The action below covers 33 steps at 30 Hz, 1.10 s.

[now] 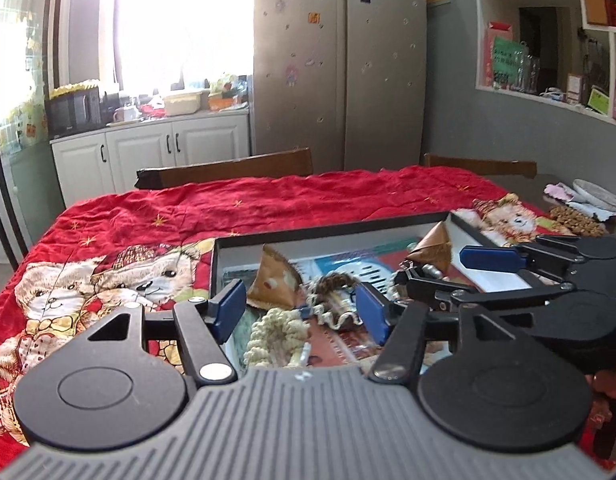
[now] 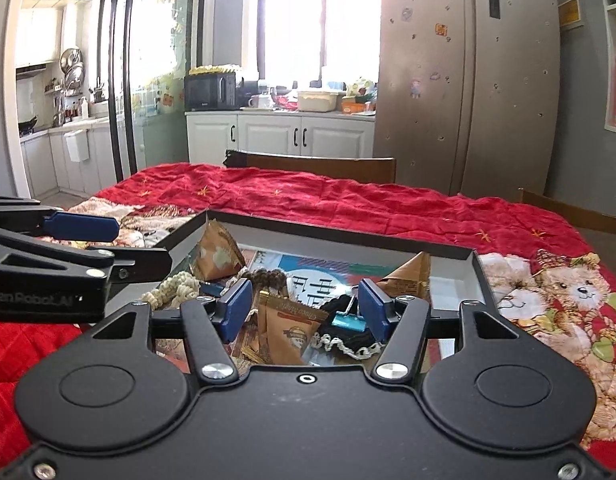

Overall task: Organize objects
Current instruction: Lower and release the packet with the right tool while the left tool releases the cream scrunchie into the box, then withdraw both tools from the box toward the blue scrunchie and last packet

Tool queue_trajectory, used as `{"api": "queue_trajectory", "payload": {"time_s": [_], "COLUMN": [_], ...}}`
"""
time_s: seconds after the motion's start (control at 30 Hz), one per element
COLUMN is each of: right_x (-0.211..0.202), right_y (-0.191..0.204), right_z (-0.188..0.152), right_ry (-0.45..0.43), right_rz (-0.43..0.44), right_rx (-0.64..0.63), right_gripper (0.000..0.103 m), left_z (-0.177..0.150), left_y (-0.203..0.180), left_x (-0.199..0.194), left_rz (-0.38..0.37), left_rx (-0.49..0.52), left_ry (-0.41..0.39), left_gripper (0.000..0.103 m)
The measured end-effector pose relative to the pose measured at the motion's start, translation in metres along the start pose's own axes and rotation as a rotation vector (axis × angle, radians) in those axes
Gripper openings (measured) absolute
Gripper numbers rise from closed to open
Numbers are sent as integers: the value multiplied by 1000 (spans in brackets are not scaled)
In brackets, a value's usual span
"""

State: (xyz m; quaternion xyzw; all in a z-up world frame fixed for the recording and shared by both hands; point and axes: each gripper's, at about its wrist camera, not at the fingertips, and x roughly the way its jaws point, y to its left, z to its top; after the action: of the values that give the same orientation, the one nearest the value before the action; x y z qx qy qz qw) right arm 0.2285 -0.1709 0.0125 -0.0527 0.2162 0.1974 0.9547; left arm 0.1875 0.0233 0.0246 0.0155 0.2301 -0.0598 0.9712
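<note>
Step looks like selection/approach: both grippers hover over the shallow black-rimmed box with white inner walls (image 2: 453, 280), nothing gripped yet.

Left gripper (image 1: 304, 308): jaws apart, empty, sitting above the cream braided rope piece (image 1: 276, 334) at the box's near-left. Right gripper (image 2: 306, 304): jaws apart, empty, over the brown triangular paper sachet (image 2: 286, 332) and the small light-blue binder clip (image 2: 349, 318), which rests on a black knitted piece with pale scalloped trim (image 2: 347, 342).

Task items are all inside the box, in a jumble: two more brown triangular sachets, one at the far-left corner (image 2: 218, 254) and one leaning on the right wall (image 2: 411, 278), plus a brown braided piece (image 2: 268, 278) mid-box (can't identify it further).

Next move, my read: descend and close on one item. Clip is the cleanest target for the right gripper; it sits close to the right pad, so shift right slightly before closing, or the knit comes up with it.

Clearance:
- Box walls are low; near wall is hidden under both grippers, so descent depth is a guess.
- The grippers are near each other (the left one's fingers reach over the box's left corner in the right wrist view). Move one at a time.
- Open red teddy-bear-print cloth (image 2: 347, 200) on the surface beyond and to both sides of the box gives plenty of room for set-downs.
</note>
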Motion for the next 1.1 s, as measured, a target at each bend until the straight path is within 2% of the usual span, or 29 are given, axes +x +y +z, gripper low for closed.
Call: {"api": "queue_trajectory", "payload": {"time_s": [0.37, 0.7, 0.9, 1.1], "right_x": [-46, -85, -101, -99], "right_y": [-18, -21, -8, 6], "right_z": [5, -3, -15, -27], "right_ry": [-36, -43, -34, -11], "right_rz": [-28, -33, -10, 10], "right_rx": [46, 44, 12, -14], "right_gripper": [59, 64, 65, 65], "left_z": [3, -7, -20, -41], "left_y": [-11, -16, -15, -16], "left_x": [-34, -62, -71, -67], "left_rz": [-19, -38, -37, -47], "left_rx": [44, 71, 85, 96], "left_ry": [-63, -83, -70, -22], "left_gripper": [79, 81, 81, 81]}}
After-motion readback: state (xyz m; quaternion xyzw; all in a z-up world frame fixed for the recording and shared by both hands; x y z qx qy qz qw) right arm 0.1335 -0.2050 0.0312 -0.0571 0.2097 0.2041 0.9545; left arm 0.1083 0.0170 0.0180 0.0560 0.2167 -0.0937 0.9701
